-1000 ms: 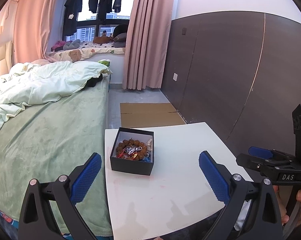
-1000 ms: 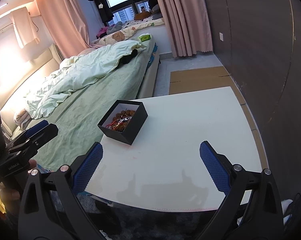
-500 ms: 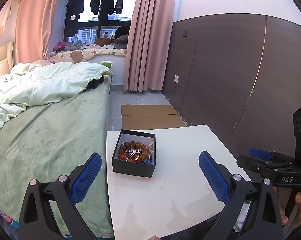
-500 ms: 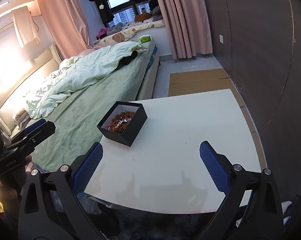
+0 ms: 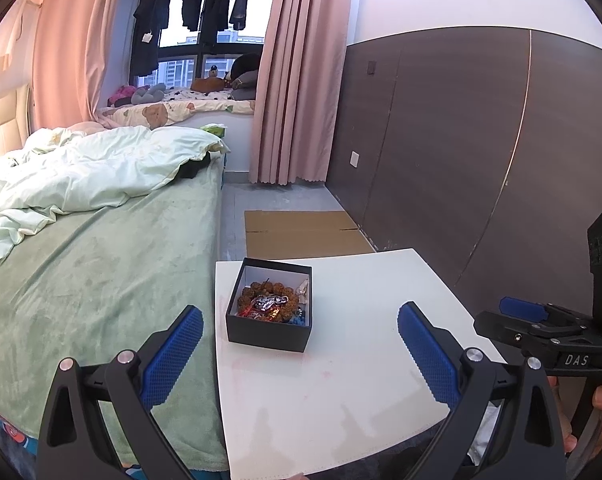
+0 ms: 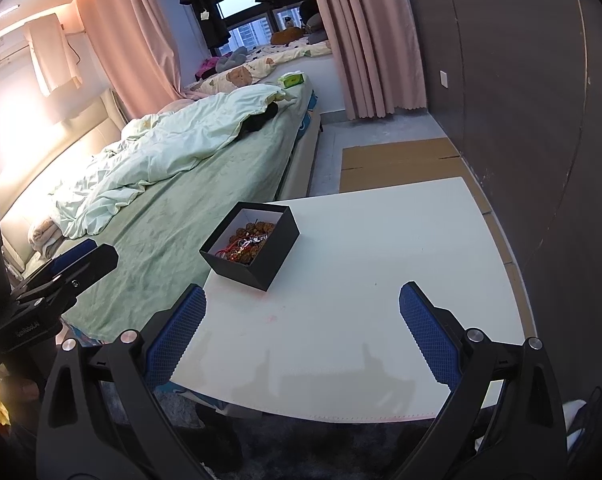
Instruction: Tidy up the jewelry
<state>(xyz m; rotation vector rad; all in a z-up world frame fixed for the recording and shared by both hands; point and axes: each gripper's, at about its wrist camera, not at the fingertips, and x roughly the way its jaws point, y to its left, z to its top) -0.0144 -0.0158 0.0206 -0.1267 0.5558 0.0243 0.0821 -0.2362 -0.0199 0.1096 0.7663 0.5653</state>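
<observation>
In the left wrist view, one black box (image 5: 269, 307) is seen on the white surface (image 5: 341, 380), near its left edge and toward the far side. The box is open-topped with a white lining, and a heap of jewelry (image 5: 267, 304) is held inside it: one bracelet of brown beads, a silvery piece on top, and bits of red and blue at the near side; the pieces cannot be counted exactly. The left claw (image 5: 299, 354) is held wide, nothing between its two blue-padded fingers (image 5: 173, 354), and is kept above the near part of the surface, apart from the box. The right claw (image 5: 521, 312) is seen at the right border, beyond the surface's right edge; how wide it is held cannot be told from this side. A bare stretch of surface is left between the box and the near and right edges. One bed (image 5: 93, 264) is set against the left edge, and one flat sheet of cardboard (image 5: 301, 232) lies on the floor beyond. In the right wrist view, the same box (image 6: 251, 246) is found at the far left corner of the surface (image 6: 381, 300). The right claw (image 6: 303, 338) is spread wide and empty over the near edge. The left claw (image 6: 73, 260) is seen at the left, over the bed (image 6: 173, 208).
</observation>
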